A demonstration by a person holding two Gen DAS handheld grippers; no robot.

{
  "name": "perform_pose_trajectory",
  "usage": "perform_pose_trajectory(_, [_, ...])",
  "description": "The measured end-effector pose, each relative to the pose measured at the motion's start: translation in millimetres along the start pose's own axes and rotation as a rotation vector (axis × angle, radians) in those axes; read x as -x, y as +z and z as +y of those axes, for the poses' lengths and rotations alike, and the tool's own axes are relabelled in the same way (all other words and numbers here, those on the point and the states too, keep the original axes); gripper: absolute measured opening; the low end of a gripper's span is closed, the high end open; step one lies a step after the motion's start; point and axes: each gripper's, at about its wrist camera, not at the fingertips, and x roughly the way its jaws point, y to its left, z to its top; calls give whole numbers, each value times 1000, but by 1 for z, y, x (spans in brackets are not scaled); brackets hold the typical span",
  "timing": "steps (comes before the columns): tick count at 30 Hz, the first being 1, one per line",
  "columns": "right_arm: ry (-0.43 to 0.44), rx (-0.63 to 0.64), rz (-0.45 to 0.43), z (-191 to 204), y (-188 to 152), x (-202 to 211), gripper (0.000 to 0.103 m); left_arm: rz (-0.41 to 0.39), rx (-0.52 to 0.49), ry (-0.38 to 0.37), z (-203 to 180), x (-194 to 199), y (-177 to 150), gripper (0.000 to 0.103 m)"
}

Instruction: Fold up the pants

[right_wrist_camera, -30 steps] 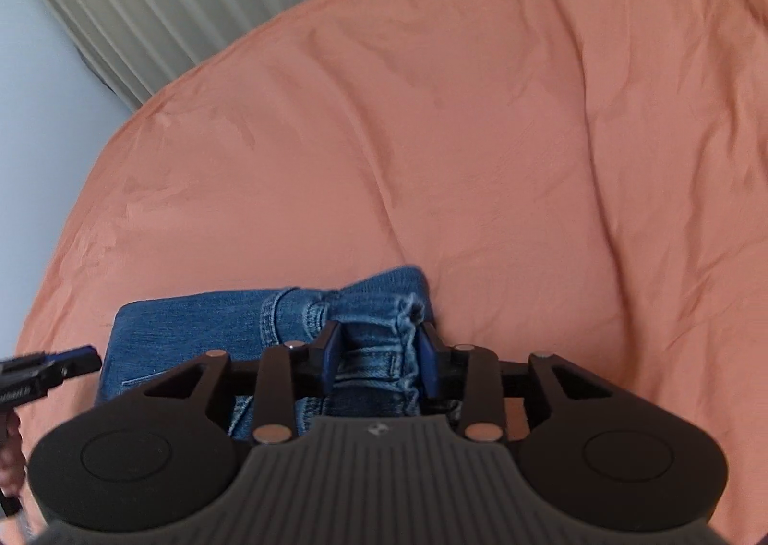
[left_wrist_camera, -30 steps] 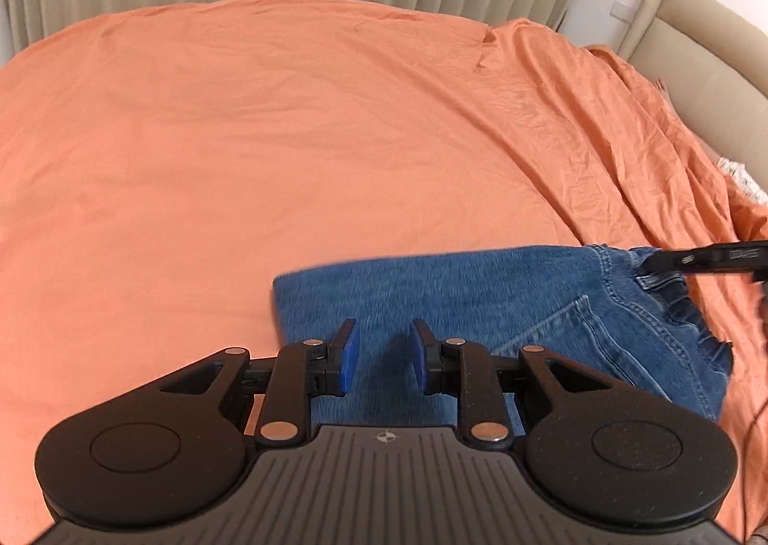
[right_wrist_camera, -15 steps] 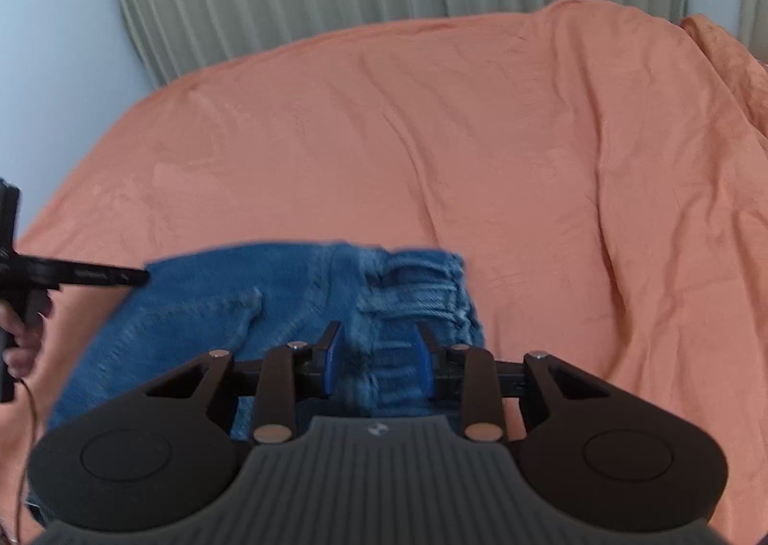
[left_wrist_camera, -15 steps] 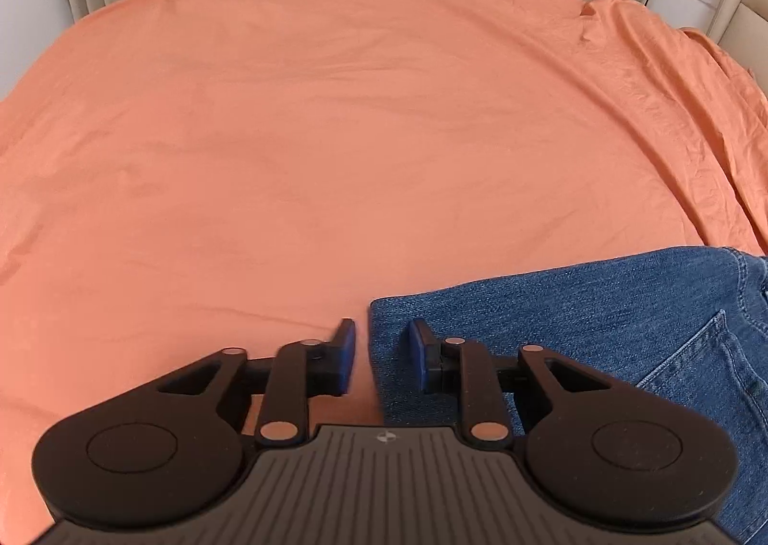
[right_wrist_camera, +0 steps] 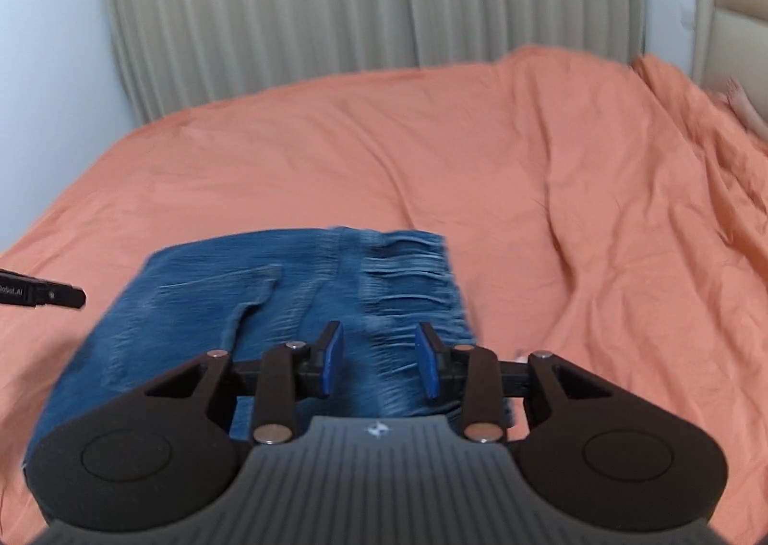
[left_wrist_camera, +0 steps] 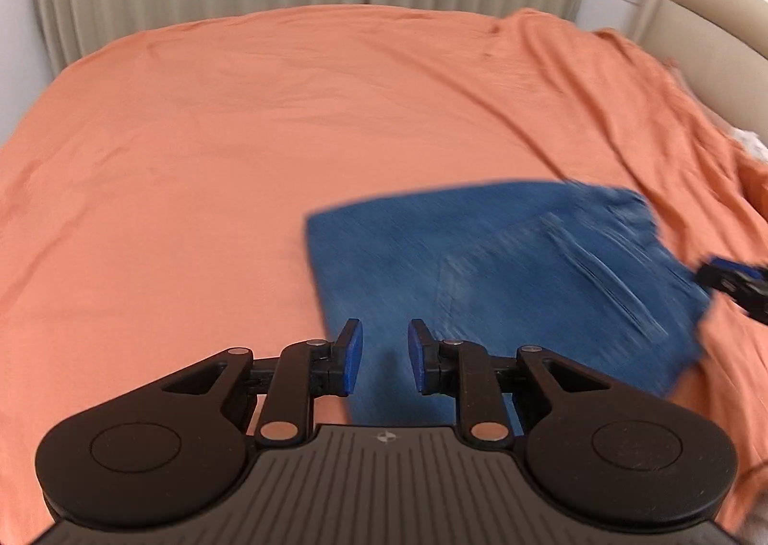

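The blue denim pants (left_wrist_camera: 504, 266) lie folded into a compact rectangle on the orange bed sheet (left_wrist_camera: 240, 137). In the left wrist view my left gripper (left_wrist_camera: 383, 358) is open and empty, raised above the pants' near left corner. In the right wrist view the pants (right_wrist_camera: 230, 305) show their waistband and frayed hem end, and my right gripper (right_wrist_camera: 379, 365) is open and empty above that end. The right gripper's tip shows at the left wrist view's right edge (left_wrist_camera: 734, 278); the left gripper's tip shows at the right wrist view's left edge (right_wrist_camera: 43, 295).
Beige pleated curtains (right_wrist_camera: 360, 2) hang behind the bed. A padded beige headboard (left_wrist_camera: 705, 12) stands on the right. The sheet is rumpled into ridges toward the headboard side (right_wrist_camera: 672, 189).
My right gripper has let go of the pants' waistband end and lifted away. Both grippers have drawn back and up, so the folded pants lie free on the sheet.
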Motion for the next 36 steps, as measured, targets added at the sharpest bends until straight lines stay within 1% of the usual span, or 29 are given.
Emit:
perform_pose_trajectory(1, [-4,5,-18,5,-5,4,29,3,-9,-5,-5,6,-7,28])
perform_pose_trajectory(3, [-9,2,-26,12,-16,6,29,16,-23,-14,-14,17,-20,31])
perform_pose_trajectory(4, [-20,-1,-24,13,-22,5,28,26,-24,-18,-18,21,-26,36])
perform_pose_trajectory(5, [-34,-7,-17,13,-28,3,29,38,-16,-26,-20,25,-32,38])
perform_pose_trajectory(6, [-41,-9,-5,11,-33,1,30,45,-4,-37,-22,30,-38,43])
perform_pose_trajectory(7, [-37,-2,9,10,-37,-1,37,44,7,-49,-24,34,-43,49])
perform_pose_trajectory(8, [-35,6,30,8,-40,-5,41,40,16,-51,-27,38,-48,54])
perform_pose_trajectory(9, [-30,6,43,6,-43,-6,41,34,17,-43,-30,41,-55,62])
perform_pose_trajectory(11, [-12,-13,53,-1,-48,-9,41,35,5,-6,-36,42,-65,64])
perform_pose_trajectory(15, [11,-62,41,-7,-53,-11,41,74,-24,46,-51,37,-89,65])
perform_pose_trajectory(17, [-1,-45,32,-3,-55,-9,41,74,-73,107,-60,31,-98,65])
perform_pose_trajectory(20, [-13,-17,22,3,-56,-8,42,32,-140,203,-69,21,-107,65])
perform_pose_trajectory(21, [-11,-19,21,2,-56,-8,42,25,-151,221,-70,18,-108,63])
perform_pose_trajectory(23, [0,-36,22,-1,-56,-7,42,7,-181,225,-73,12,-108,59])
perform_pose_trajectory(24, [5,-44,23,-2,-56,-8,42,10,-205,234,-74,8,-107,49])
perform_pose_trajectory(25, [9,-49,23,-4,-56,-7,42,22,-230,257,-74,3,-106,32])
perform_pose_trajectory(26, [12,-51,22,-4,-56,-7,42,32,-255,270,-74,0,-105,30])
perform_pose_trajectory(27, [14,-50,22,-4,-56,-7,42,34,-265,251,-74,2,-103,21])
perform_pose_trajectory(28, [15,-50,22,-4,-56,-7,43,14,-277,251,-74,8,-103,19])
perform_pose_trajectory(29, [15,-48,23,-4,-56,-6,43,-26,-320,273,-78,18,-103,19])
perform_pose_trajectory(30, [15,-47,23,-4,-56,-6,43,-57,-392,292,-83,26,-104,18])
perform_pose_trajectory(31, [16,-47,24,-5,-56,-6,43,-70,-465,308,-88,32,-106,18])
perform_pose_trajectory(32, [17,-49,25,-5,-56,-6,43,-54,-516,314,-90,33,-108,18])
perform_pose_trajectory(33, [17,-49,28,-5,-56,-7,43,-26,-541,310,-89,30,-109,18])
perform_pose_trajectory(36, [23,-53,42,-6,-55,-9,43,61,-561,295,-83,11,-117,18])
